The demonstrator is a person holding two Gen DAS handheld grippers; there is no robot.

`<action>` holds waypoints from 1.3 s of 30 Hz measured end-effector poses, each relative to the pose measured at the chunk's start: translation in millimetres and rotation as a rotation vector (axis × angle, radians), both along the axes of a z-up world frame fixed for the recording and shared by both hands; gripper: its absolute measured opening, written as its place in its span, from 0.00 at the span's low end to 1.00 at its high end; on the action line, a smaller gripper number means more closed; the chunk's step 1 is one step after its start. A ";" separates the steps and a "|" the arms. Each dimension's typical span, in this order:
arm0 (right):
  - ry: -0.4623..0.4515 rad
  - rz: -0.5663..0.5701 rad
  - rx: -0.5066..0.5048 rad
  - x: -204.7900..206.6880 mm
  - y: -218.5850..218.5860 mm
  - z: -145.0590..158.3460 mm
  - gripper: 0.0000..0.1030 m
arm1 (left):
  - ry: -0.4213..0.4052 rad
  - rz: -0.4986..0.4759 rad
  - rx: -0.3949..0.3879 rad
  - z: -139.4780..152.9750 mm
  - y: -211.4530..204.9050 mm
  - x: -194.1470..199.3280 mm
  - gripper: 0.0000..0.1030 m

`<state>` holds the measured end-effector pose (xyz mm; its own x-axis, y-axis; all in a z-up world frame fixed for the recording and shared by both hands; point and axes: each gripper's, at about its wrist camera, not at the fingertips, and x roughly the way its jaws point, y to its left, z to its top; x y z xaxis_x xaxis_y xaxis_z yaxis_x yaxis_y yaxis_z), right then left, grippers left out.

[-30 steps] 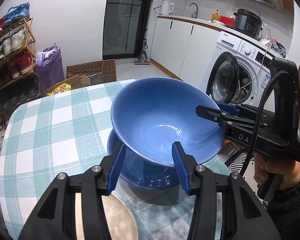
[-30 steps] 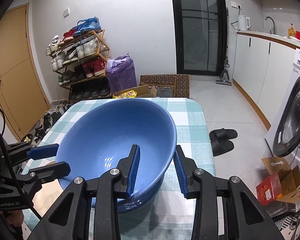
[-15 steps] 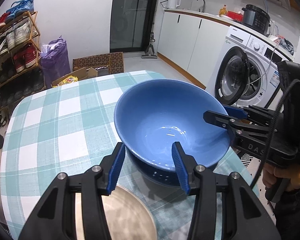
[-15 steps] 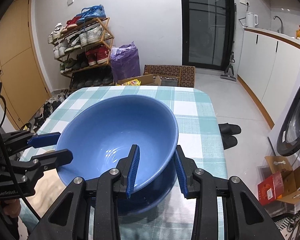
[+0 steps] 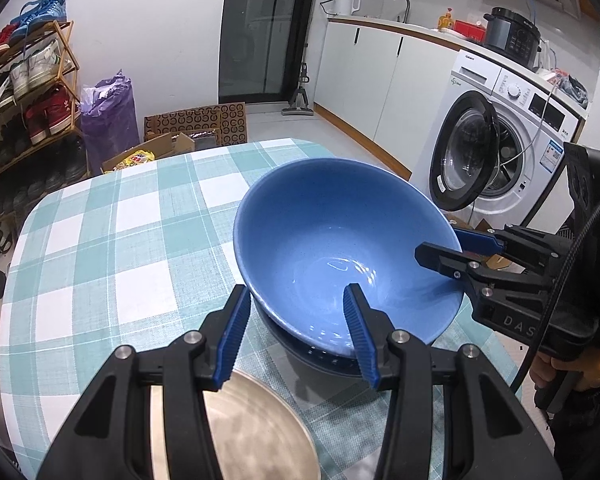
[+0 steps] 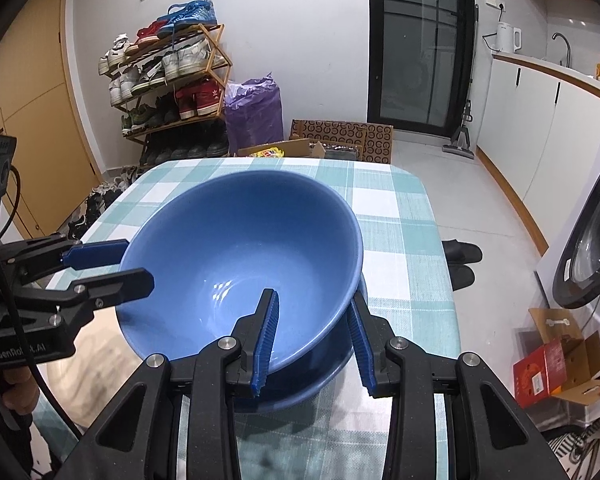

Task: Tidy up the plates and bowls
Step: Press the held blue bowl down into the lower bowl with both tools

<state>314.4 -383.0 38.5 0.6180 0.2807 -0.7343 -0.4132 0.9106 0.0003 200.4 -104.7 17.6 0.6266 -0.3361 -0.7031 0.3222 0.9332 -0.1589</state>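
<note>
A large blue bowl (image 5: 332, 240) sits tilted inside a second blue bowl (image 5: 328, 360) on the checked tablecloth; it also shows in the right wrist view (image 6: 240, 248), above the lower bowl (image 6: 320, 380). My left gripper (image 5: 296, 336) straddles the upper bowl's near rim, jaws open. My right gripper (image 6: 312, 340) straddles the opposite rim with one finger inside and one outside, jaws apart. A beige plate (image 5: 252, 428) lies under my left gripper.
The table (image 5: 100, 240) has a teal and white checked cloth. A washing machine (image 5: 500, 140) with its door open stands to the right. A shoe rack (image 6: 168, 80), a purple bag (image 6: 254, 112) and cardboard boxes (image 6: 340, 140) stand beyond the table.
The upper bowl has come down from above the lower bowl and now rests nested in it. The right gripper's fingers have spread wider apart around the rim.
</note>
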 end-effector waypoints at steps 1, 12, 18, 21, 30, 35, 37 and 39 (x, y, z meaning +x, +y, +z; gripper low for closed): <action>0.002 0.000 0.000 -0.4 0.1 -0.7 0.35 | 0.000 0.001 0.001 -0.6 0.1 0.7 0.46; 0.015 -0.003 -0.004 -9.9 -5.4 -1.9 0.35 | 0.015 -0.009 0.015 -6.1 -6.9 5.9 0.46; 0.023 -0.009 -0.012 -14.9 -8.0 -3.4 0.35 | 0.018 -0.011 0.033 -8.9 -11.5 8.3 0.46; 0.028 -0.008 -0.015 -16.9 -9.0 -4.5 0.35 | 0.017 -0.010 0.046 -10.4 -13.5 8.7 0.46; 0.039 -0.006 -0.036 -19.9 -7.8 -8.5 0.35 | 0.022 -0.007 0.073 -15.1 -18.5 8.9 0.46; 0.045 -0.007 -0.044 -18.7 -7.3 -9.6 0.35 | 0.025 -0.006 0.087 -17.7 -20.2 8.5 0.46; 0.042 -0.005 -0.054 -19.2 -5.8 -10.3 0.36 | 0.032 -0.007 0.093 -19.3 -20.4 8.7 0.47; 0.044 -0.004 -0.058 -18.9 -4.5 -11.5 0.36 | 0.036 -0.007 0.101 -20.9 -20.6 8.7 0.47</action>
<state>295.5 -387.5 27.0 0.5857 0.2347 -0.7758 -0.4106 0.9112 -0.0343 209.0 -125.3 -3.4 0.5986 -0.2668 -0.7553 0.3245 0.9429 -0.0759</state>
